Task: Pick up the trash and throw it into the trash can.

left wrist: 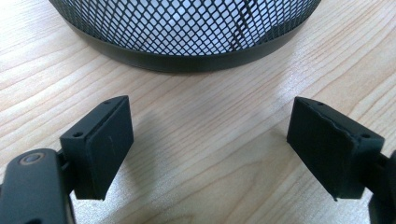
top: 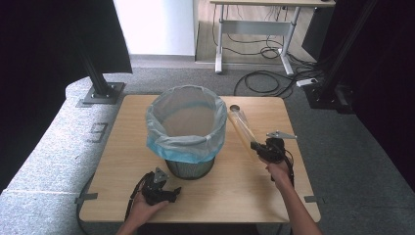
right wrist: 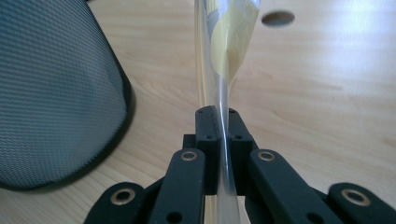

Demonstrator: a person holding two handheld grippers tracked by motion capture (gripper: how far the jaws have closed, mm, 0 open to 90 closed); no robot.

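A black mesh bin (top: 190,167) lined with a pale blue bag (top: 186,132) stands mid-table. My right gripper (top: 258,148) is shut on the near end of a clear plastic tube (top: 241,128) with yellowish contents, which slants up and away toward the bin's right rim. In the right gripper view the jaws pinch the tube (right wrist: 223,70) flat, with the bin's mesh wall (right wrist: 51,93) at left. My left gripper (top: 171,192) rests low on the table in front of the bin, open and holding nothing; its view shows the bin's base (left wrist: 187,46) just ahead.
The wooden table (top: 122,147) has a small round hole (top: 235,107) at the back right, also seen as hole (right wrist: 278,18). Grey carpet, a black stand base (top: 100,93), cables and a desk frame lie beyond the table.
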